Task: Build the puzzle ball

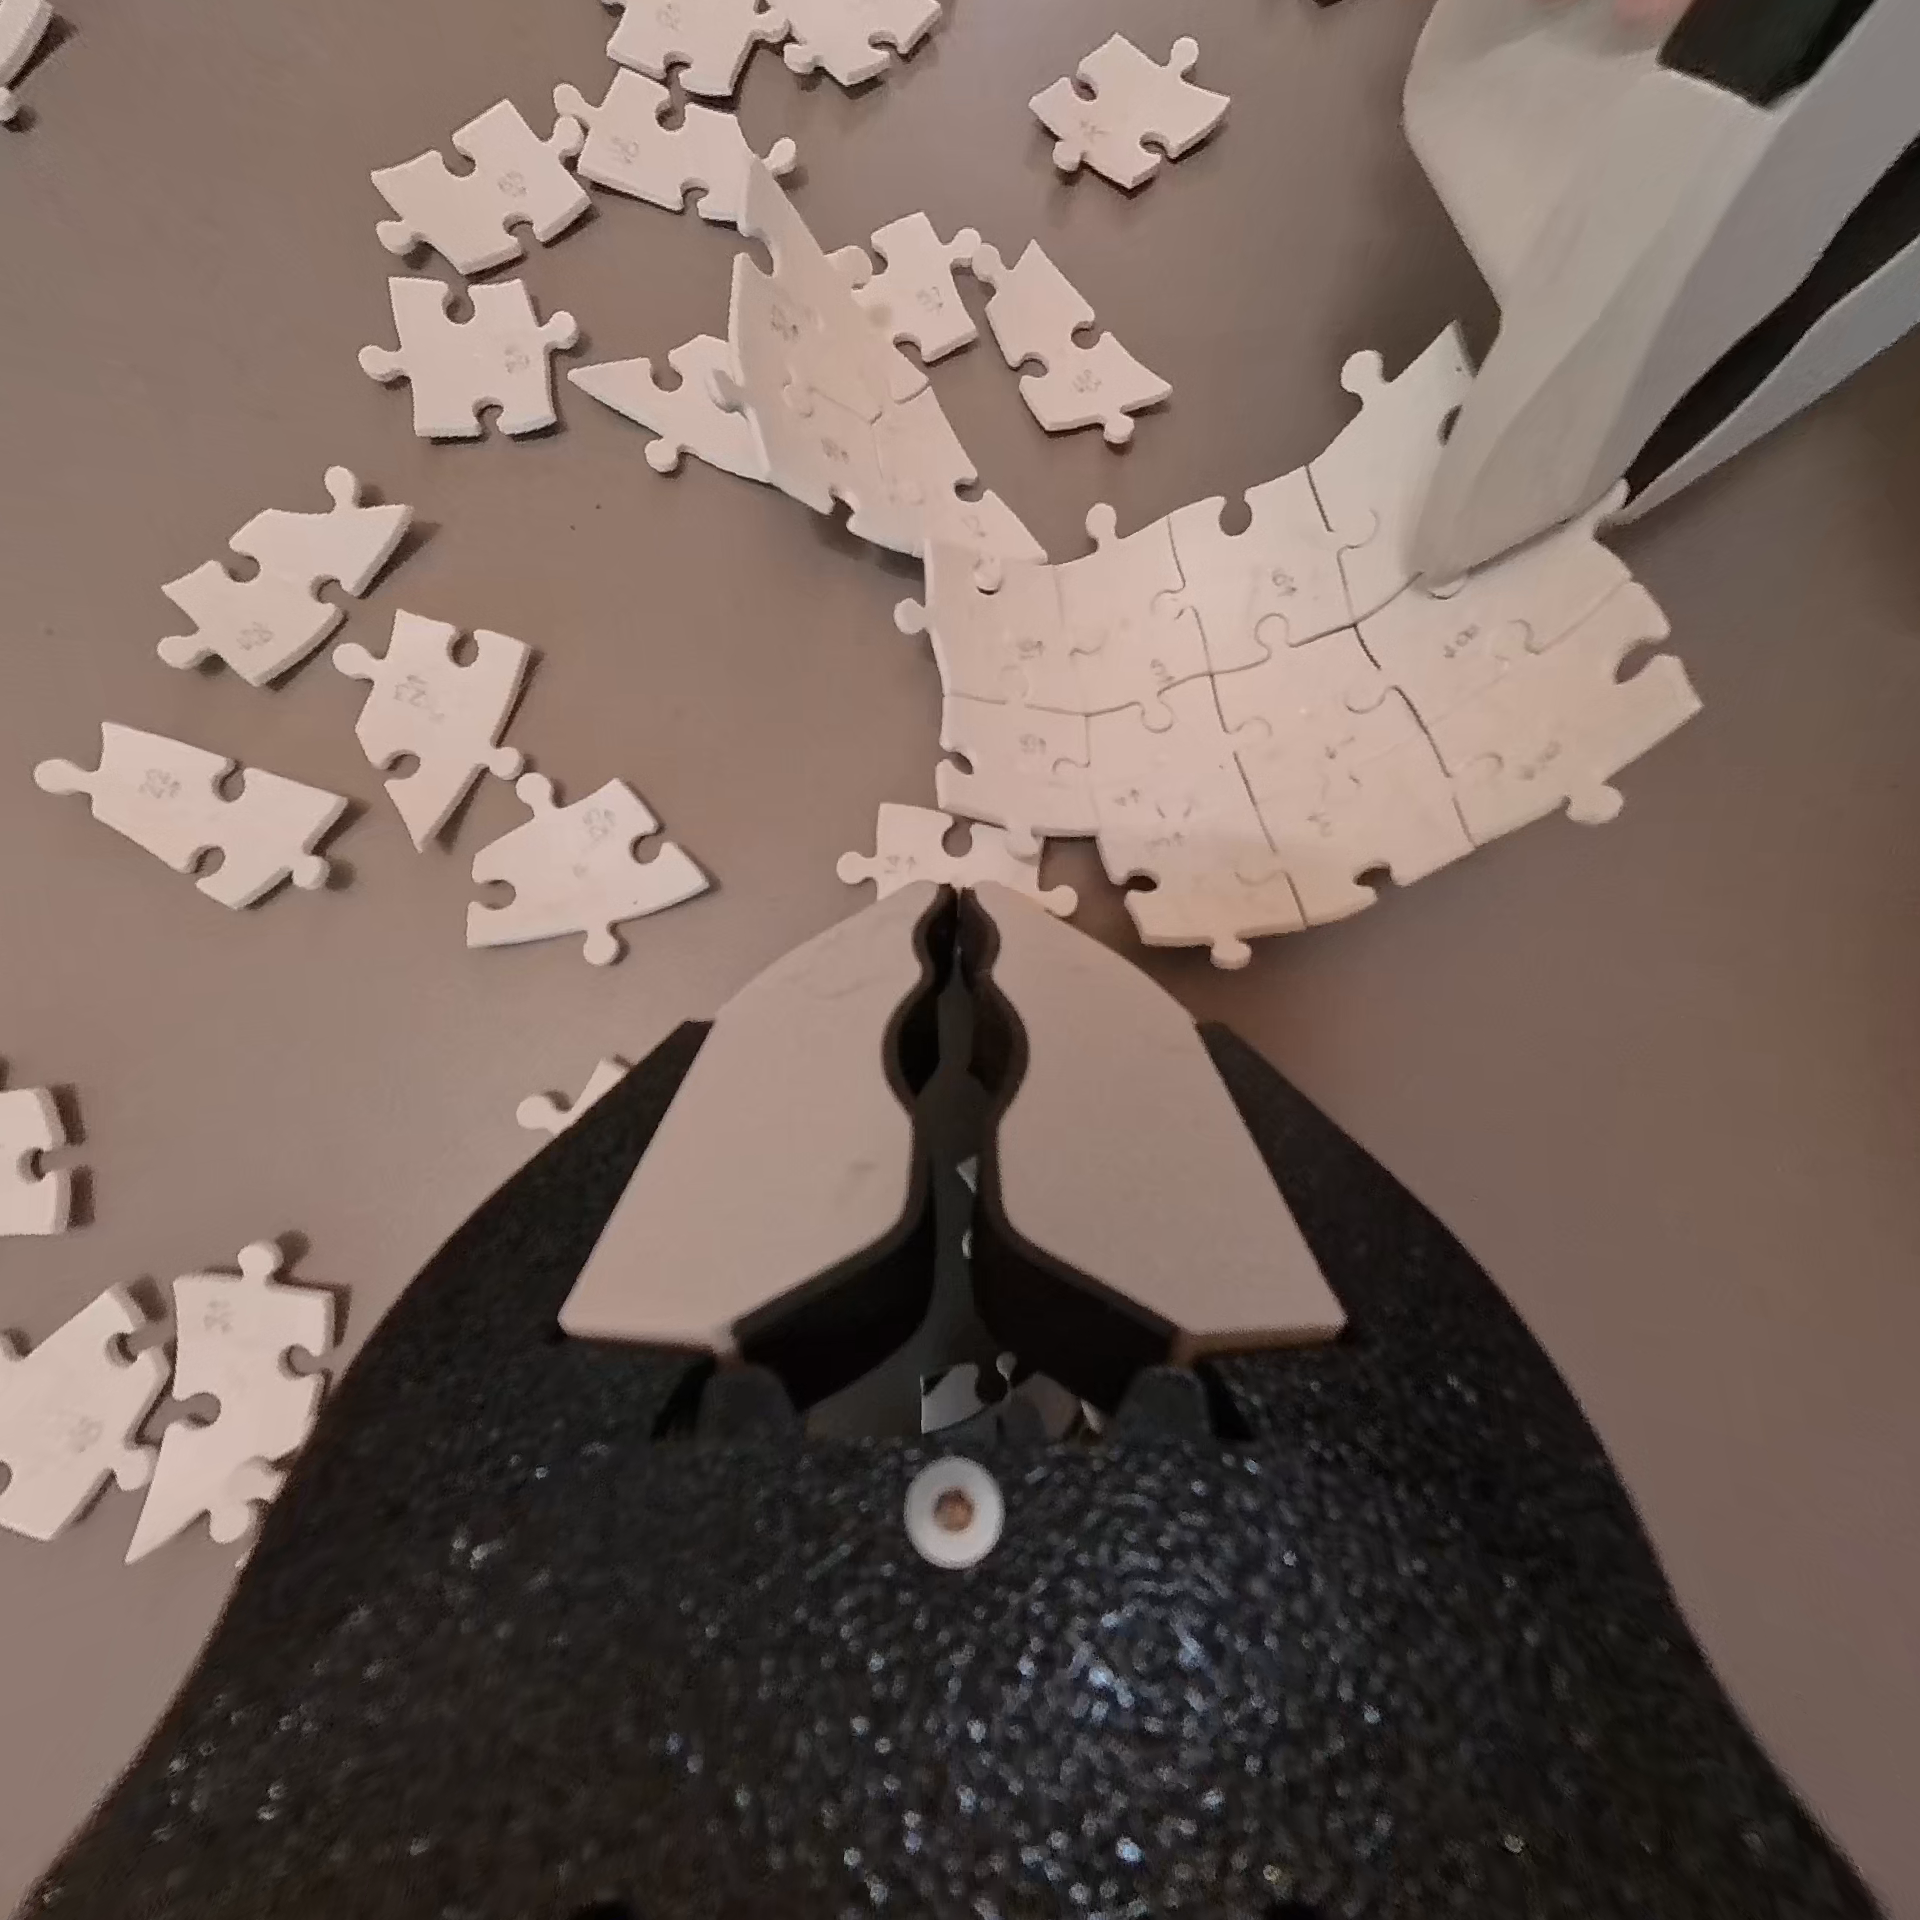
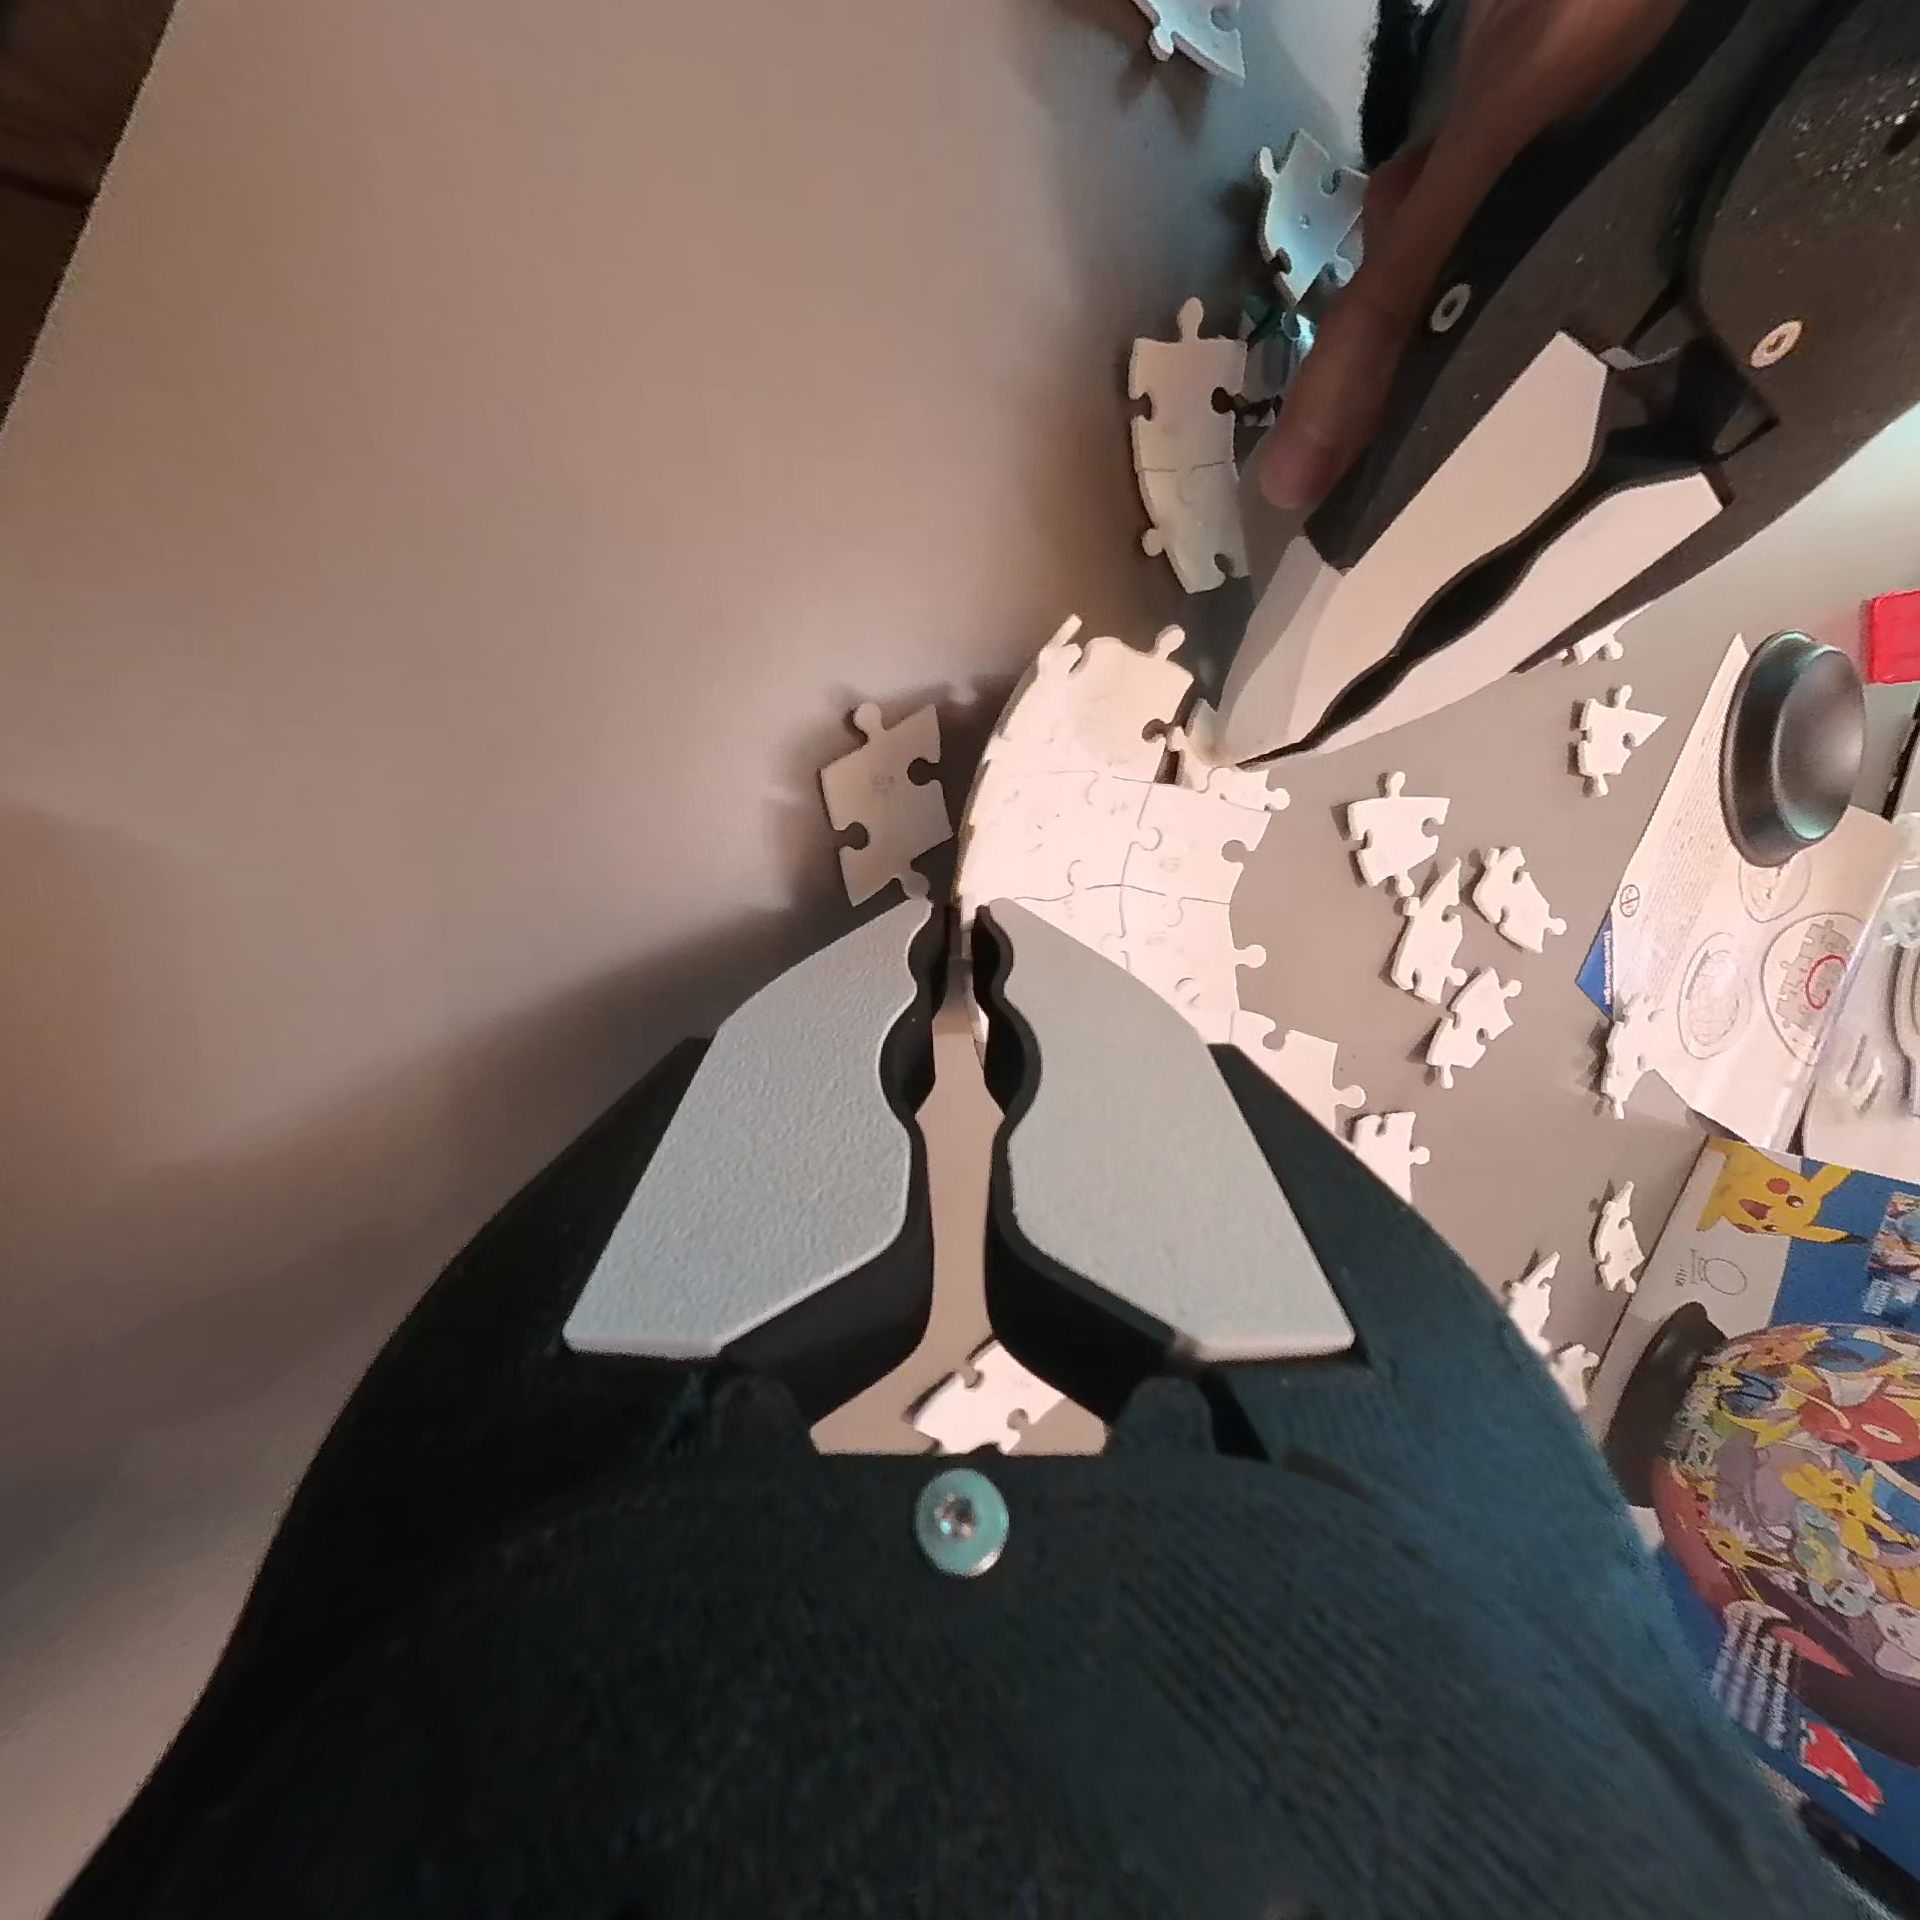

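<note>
The left gripper [image 1: 961, 896] has its two fingers pressed together on a single white puzzle piece [image 1: 940, 854], which sits at its tips against the near edge of the assembled section [image 1: 1320, 717]. That curved sheet of joined white pieces lies just ahead and to the right of the left gripper on the grey table [image 1: 1558, 1143]; about a dozen joined pieces can be counted in it, though the seams toward its far end are hard to follow. The right gripper [image 2: 961, 914] comes in from the far right in the left wrist view, its fingers pinching the far edge of the same section, with a narrow slit between them. A second joined strip [image 1: 831, 416] rises on edge beyond the section. To the left of the left gripper, roughly fifteen loose pieces [image 1: 405, 717] lie scattered face down, well apart from one another. In the right wrist view, one puzzle box [image 2: 1808, 1351] and one instruction sheet [image 2: 1725, 935] lie right of the right gripper, and a person's hand [image 2: 1382, 312] holds the left gripper.
</note>
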`<state>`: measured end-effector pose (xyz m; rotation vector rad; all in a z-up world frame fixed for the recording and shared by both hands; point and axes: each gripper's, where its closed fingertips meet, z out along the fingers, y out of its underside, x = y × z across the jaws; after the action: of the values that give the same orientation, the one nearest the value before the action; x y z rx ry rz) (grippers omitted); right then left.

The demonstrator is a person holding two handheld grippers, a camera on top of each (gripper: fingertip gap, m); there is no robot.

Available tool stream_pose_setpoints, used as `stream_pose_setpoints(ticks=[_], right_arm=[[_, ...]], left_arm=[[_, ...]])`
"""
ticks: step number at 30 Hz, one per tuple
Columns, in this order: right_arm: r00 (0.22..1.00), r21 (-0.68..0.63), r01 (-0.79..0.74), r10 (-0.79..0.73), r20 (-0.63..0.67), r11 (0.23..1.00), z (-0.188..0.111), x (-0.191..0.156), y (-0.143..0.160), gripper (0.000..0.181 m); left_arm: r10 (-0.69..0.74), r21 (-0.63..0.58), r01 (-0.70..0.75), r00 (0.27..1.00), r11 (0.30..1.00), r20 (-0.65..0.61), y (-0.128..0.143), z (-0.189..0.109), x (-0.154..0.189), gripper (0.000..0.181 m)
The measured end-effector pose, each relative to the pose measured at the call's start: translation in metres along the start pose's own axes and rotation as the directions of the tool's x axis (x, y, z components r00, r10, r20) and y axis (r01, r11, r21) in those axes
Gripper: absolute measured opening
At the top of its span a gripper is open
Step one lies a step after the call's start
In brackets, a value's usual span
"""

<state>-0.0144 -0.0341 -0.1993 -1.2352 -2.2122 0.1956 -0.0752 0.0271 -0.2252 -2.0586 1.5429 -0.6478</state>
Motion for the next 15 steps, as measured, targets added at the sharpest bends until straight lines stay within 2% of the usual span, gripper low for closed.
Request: stream_pose_setpoints(ticks=[4, 7, 9, 12, 15], right_arm=[[0.998, -0.016, 0.053, -0.053, -0.028, 0.998, 0.002, -0.001, 0.000, 0.004], [0.997, -0.021, 0.069, -0.070, -0.040, 0.997, 0.003, -0.002, 0.000, 0.005], [0.995, -0.025, 0.081, -0.082, -0.052, 0.996, 0.003, -0.001, 0.001, 0.005], [0.995, -0.028, 0.079, -0.080, -0.056, 0.996, 0.003, -0.002, 0.001, 0.005], [0.995, -0.027, 0.068, -0.070, -0.072, 0.997, 0.003, -0.001, 0.002, 0.018]], left_arm=[[-0.025, -0.021, 0.025, 0.999, 0.999, -0.037, 0.001, -0.003, 0.004, 0.006], [-0.052, -0.009, 0.052, 0.999, 0.999, -0.016, 0.003, -0.012, -0.005, 0.011], [-0.055, 0.025, 0.055, 0.998, 0.998, -0.004, -0.002, -0.019, -0.008, 0.015], [-0.029, 0.121, 0.029, 1.000, 0.992, -0.005, -0.020, -0.029, -0.005, 0.008], [0.043, 0.169, -0.031, 0.997, 0.985, -0.066, -0.031, -0.029, 0.012, 0.005]])
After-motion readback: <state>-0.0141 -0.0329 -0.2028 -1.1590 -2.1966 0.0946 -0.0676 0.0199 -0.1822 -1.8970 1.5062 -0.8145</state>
